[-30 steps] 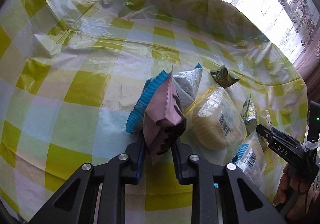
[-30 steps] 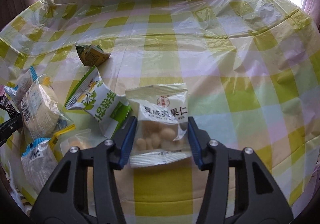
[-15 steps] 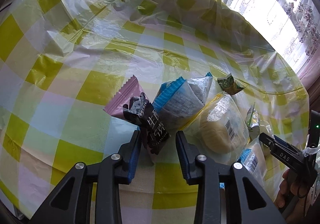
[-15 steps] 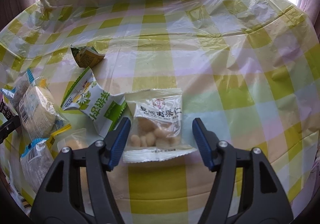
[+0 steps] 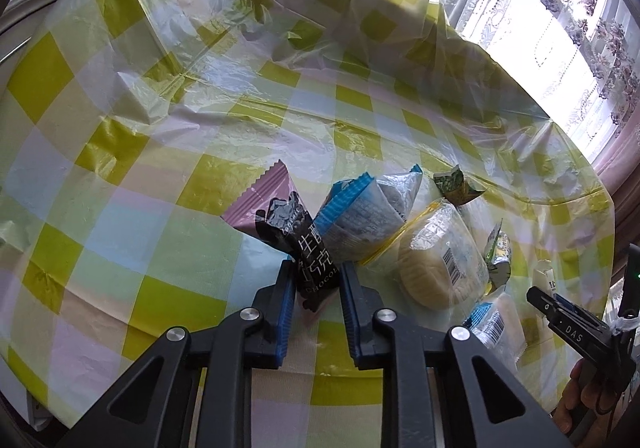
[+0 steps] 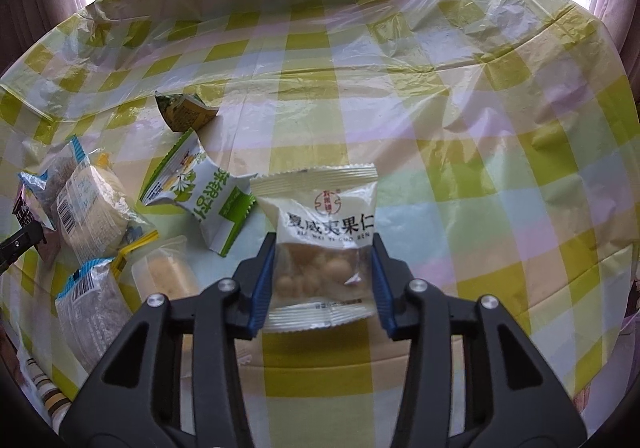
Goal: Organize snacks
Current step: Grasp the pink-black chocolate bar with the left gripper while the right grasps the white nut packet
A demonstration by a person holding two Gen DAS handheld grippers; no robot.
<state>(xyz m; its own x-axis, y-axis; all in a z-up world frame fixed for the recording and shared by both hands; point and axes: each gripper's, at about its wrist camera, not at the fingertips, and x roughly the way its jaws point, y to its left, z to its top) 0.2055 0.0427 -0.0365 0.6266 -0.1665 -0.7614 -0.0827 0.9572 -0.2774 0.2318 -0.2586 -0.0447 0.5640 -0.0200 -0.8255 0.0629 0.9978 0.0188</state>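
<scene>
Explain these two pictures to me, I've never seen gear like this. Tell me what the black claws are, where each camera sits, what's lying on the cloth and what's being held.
There is no robot here: a person holds a hand-operated two-finger gripper in each hand, and a fisheye camera on each one looks along its fingers.

In the left wrist view, the left gripper is closing on a black and pink chocolate packet that stands between its blue pads. The right gripper shows at that picture's right edge.

In the right wrist view, the right gripper is closing around a clear macadamia nut packet.

Everything lies on a yellow-green checked plastic tablecloth. Loose on it are a green and white snack packet, a wrapped round pastry, blue-edged clear packets and a small dark green packet.
</scene>
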